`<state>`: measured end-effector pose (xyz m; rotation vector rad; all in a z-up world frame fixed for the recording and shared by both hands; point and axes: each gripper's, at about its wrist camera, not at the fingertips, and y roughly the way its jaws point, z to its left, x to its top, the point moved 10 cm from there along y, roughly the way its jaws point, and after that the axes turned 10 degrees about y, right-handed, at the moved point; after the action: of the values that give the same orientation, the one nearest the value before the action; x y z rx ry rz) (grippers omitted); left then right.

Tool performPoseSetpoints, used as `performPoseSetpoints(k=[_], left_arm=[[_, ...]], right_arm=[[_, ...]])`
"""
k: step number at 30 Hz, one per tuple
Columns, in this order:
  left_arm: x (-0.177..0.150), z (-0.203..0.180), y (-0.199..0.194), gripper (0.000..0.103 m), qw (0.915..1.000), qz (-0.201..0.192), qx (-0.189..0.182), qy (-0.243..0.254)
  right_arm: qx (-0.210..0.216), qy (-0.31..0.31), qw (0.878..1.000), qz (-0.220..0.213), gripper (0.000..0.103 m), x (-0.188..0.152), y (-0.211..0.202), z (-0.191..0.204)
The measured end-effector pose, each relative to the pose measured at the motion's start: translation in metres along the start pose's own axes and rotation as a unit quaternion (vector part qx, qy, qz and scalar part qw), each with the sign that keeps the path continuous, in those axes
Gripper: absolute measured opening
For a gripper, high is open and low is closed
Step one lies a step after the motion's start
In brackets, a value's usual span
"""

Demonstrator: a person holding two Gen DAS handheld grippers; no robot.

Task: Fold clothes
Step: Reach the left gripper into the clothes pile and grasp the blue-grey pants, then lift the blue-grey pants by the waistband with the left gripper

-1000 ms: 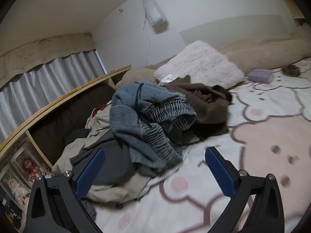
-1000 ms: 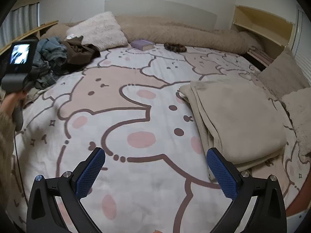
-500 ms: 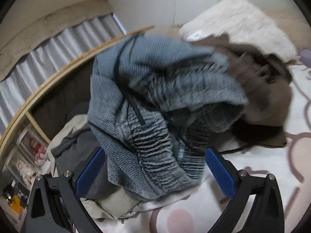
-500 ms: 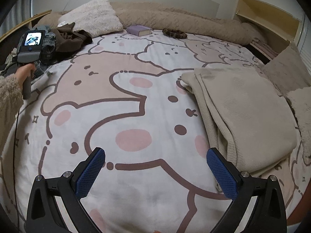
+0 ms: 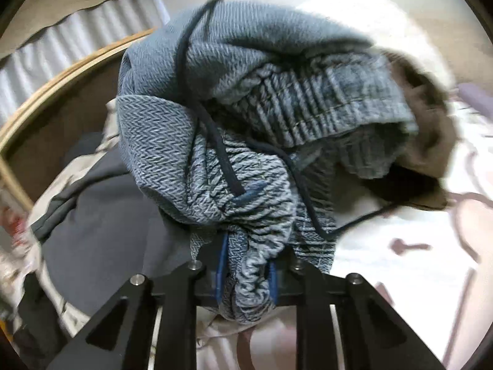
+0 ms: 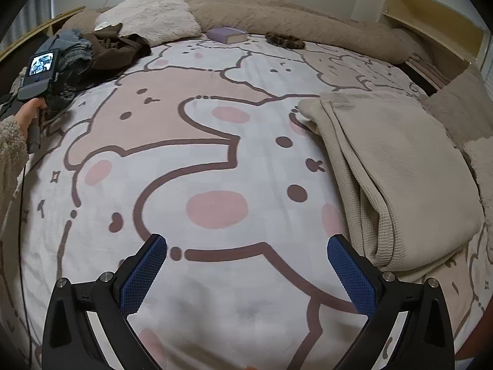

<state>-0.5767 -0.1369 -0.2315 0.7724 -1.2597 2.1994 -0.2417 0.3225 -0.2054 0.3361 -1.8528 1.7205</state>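
A blue-grey knit garment (image 5: 246, 129) with a dark drawstring fills the left wrist view. My left gripper (image 5: 246, 273) is shut on a bunched fold of it at the bottom of the pile. The same garment (image 6: 72, 52) lies at the bed's far left in the right wrist view, beside a brown garment (image 6: 114, 49). My right gripper (image 6: 246, 273) is open and empty above the printed bedspread (image 6: 197, 141). A folded beige garment (image 6: 397, 166) lies to its right.
Grey and cream clothes (image 5: 92, 215) lie left of the knit garment, by a wooden bed rail (image 5: 61, 83). A white fluffy pillow (image 6: 154, 12), a purple box (image 6: 228, 34) and a long beige bolster (image 6: 308, 18) sit at the bed's head.
My left gripper has moved into the clothes pile and shut on the blue-grey knit garment. My right gripper stays open and has shifted slightly forward over the bedspread.
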Motion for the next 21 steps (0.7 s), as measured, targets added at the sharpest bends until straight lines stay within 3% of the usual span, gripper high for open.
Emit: performPoseSetpoints(k=[4, 8, 10, 13, 17, 21], left_arm=[[0.006, 0.011, -0.04, 0.017, 0.9954, -0.057, -0.076, 0.011], [0.011, 0.058, -0.13, 0.014, 0.9864, -0.116, -0.117, 0.001], [0.006, 0.079, -0.174, 0.008, 0.9817, -0.134, -0.136, 0.0], [-0.002, 0.106, -0.238, 0.005, 0.9741, -0.158, -0.161, 0.003], [-0.022, 0.123, -0.312, 0.0, 0.9624, -0.221, -0.153, 0.04], [-0.049, 0.124, -0.352, 0.001, 0.9564, -0.217, -0.189, 0.051]], right_arm=[[0.017, 0.005, 1.0, -0.005, 0.103, 0.004, -0.013, 0.002], [0.056, 0.031, 0.998, -0.011, 0.103, 0.01, -0.034, 0.005], [0.095, 0.046, 0.994, -0.034, 0.103, 0.015, -0.056, 0.009], [0.167, 0.044, 0.981, -0.086, 0.103, 0.017, -0.098, 0.023], [0.23, 0.042, 0.958, -0.168, 0.103, 0.01, -0.152, 0.041], [0.281, 0.048, 0.934, -0.217, 0.103, 0.0, -0.19, 0.055]])
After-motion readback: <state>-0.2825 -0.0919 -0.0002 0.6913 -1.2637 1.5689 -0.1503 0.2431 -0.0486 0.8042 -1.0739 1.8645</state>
